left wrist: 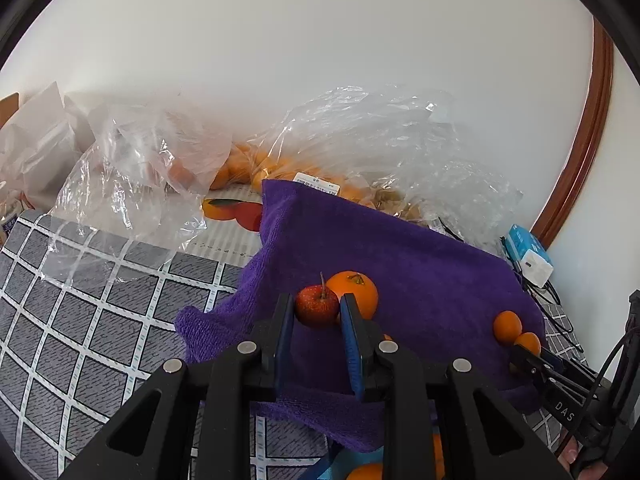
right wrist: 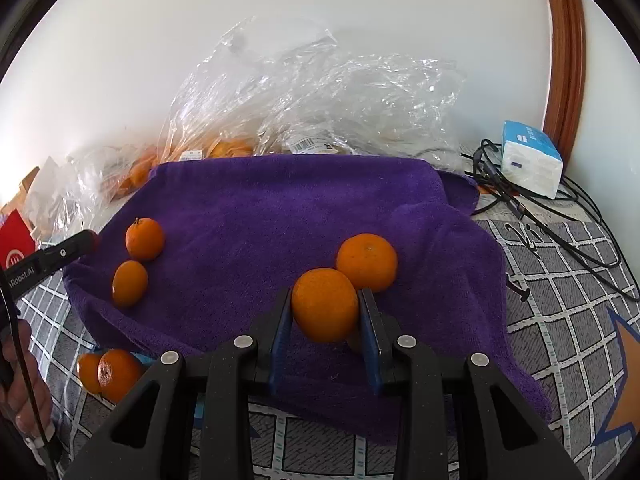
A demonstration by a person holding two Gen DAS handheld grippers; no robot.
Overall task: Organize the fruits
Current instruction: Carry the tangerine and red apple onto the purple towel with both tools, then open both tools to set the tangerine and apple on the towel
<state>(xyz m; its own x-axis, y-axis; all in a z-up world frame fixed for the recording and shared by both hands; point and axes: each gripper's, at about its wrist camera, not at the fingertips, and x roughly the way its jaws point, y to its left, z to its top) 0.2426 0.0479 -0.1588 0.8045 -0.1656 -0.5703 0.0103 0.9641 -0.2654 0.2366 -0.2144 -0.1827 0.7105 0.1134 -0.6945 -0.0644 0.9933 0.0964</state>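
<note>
Fruit is being set on the towel [right wrist: 280, 208]. Right gripper [right wrist: 325, 312] pinches an orange [right wrist: 325, 305] over the towel's middle, another orange [right wrist: 367, 261] at 1 o'clock. Left gripper [left wrist: 317, 307] pinches an apple [left wrist: 316, 305] (small, red). Next, I think: lower gently, then let go.

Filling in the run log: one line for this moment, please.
left tool shut on small red apple | right tool shut on orange | both over purple towel | loose oranges on towel
</note>
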